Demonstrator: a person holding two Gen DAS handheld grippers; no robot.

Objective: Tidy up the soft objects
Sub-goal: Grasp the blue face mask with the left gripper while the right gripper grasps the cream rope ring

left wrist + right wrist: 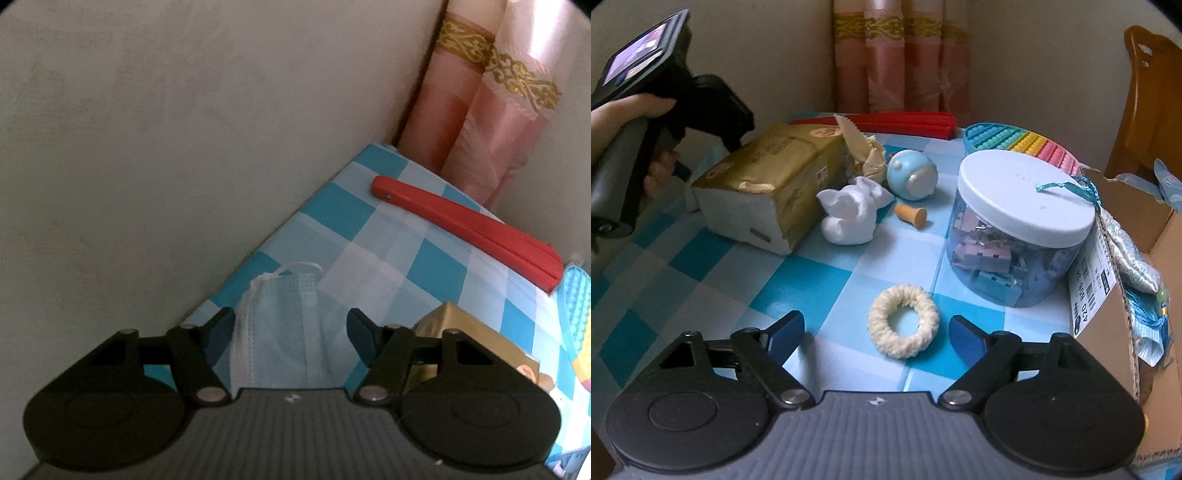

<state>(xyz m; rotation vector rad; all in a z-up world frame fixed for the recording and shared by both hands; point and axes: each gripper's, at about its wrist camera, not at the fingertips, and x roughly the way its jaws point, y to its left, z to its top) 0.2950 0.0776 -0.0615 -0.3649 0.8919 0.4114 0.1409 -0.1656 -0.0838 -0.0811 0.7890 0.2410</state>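
Observation:
My left gripper (291,328) is open, its fingers standing on either side of a light blue face mask (280,325) that lies folded on the checked tablecloth near the wall. My right gripper (877,332) is open and empty, low over the table; a cream knitted scrunchie (903,325) lies between its fingertips, nearer the right one. A white rolled sock (849,216) lies further back in the middle. The left gripper's body (665,107) shows at the far left of the right wrist view, held by a hand.
A gold tissue pack (768,181), a blue round toy (911,175), a cork (911,215), a clear jar with white lid (1019,229), a red folded fan (469,225), a pop-it mat (1023,142) and a cardboard box (1137,280) holding soft items at right.

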